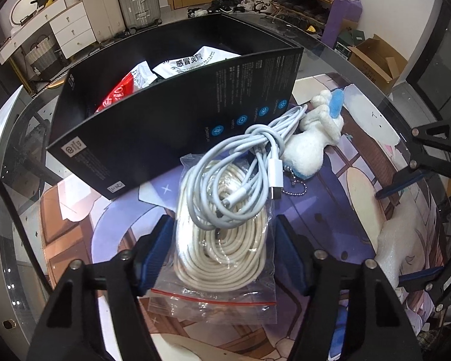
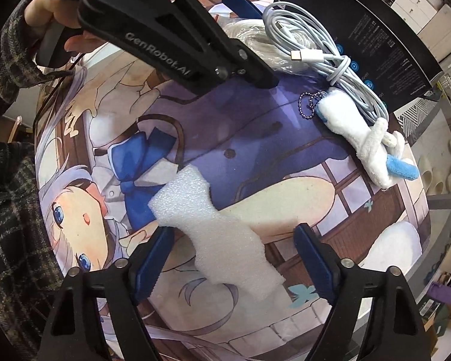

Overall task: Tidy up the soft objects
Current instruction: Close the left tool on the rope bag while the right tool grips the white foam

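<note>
Left gripper (image 1: 222, 252): jaws spread wide, blue pads either side of a clear zip bag of coiled cream cord (image 1: 225, 249); pads near the bag's edges, contact not certain, nothing clamped. Bag lies flat on the printed anime desk mat (image 1: 360, 186).

On top of the bag's far end: a bundled pale-blue USB-C charging cable (image 1: 240, 165), plug end loose toward the right.

Just beyond, touching the cable bundle: a white plush keychain toy with a blue patch (image 1: 312, 132), ball chain trailing onto the mat.

Farther back: an open black cardboard box (image 1: 165, 120), standing on the glass table (image 1: 330, 48), holding red-and-white packets (image 1: 126, 87).

Right gripper (image 2: 230, 255): jaws released, wide apart, straddling an irregular piece of white packing foam (image 2: 216, 231) lying on the mat; no grip on it. The foam sits well apart from the cable and plush toy.
</note>
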`<state>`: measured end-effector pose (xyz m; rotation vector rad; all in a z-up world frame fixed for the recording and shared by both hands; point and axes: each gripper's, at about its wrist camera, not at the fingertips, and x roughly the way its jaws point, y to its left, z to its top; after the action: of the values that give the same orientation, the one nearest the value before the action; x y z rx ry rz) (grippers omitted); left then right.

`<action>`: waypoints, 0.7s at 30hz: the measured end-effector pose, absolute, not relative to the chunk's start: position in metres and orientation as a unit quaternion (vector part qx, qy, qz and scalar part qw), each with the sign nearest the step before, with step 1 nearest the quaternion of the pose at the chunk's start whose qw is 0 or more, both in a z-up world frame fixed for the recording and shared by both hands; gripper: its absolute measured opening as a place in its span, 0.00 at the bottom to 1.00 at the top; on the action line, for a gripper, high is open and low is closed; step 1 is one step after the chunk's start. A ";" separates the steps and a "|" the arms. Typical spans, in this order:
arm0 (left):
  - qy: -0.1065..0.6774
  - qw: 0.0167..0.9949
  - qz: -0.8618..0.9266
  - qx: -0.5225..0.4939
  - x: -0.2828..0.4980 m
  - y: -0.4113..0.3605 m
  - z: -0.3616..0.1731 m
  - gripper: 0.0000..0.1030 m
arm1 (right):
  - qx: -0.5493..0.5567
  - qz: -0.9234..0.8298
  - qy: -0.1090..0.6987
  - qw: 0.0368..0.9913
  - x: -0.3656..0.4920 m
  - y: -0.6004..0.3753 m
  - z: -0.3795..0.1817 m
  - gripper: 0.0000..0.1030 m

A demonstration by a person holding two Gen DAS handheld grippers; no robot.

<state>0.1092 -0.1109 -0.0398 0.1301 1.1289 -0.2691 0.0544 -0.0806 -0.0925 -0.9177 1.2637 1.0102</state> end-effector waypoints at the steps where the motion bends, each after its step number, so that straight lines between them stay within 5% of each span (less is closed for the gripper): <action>1: 0.532 0.834 -0.129 0.062 0.109 -0.110 -0.039 0.58 | -0.393 0.434 0.545 0.601 0.054 -0.079 -0.091 0.68; 9: 0.520 0.838 -0.150 0.065 0.098 -0.111 -0.037 0.41 | -0.375 0.420 0.548 0.619 0.063 -0.073 -0.087 0.39; 21: 0.535 0.828 -0.166 0.021 0.090 -0.084 -0.026 0.31 | -0.333 0.376 0.568 0.652 0.075 -0.089 -0.080 0.36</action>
<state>0.0897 -0.0837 -0.0264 0.0456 1.1360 -0.3535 0.0745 -0.0888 -0.0801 -0.7569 1.2899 0.8535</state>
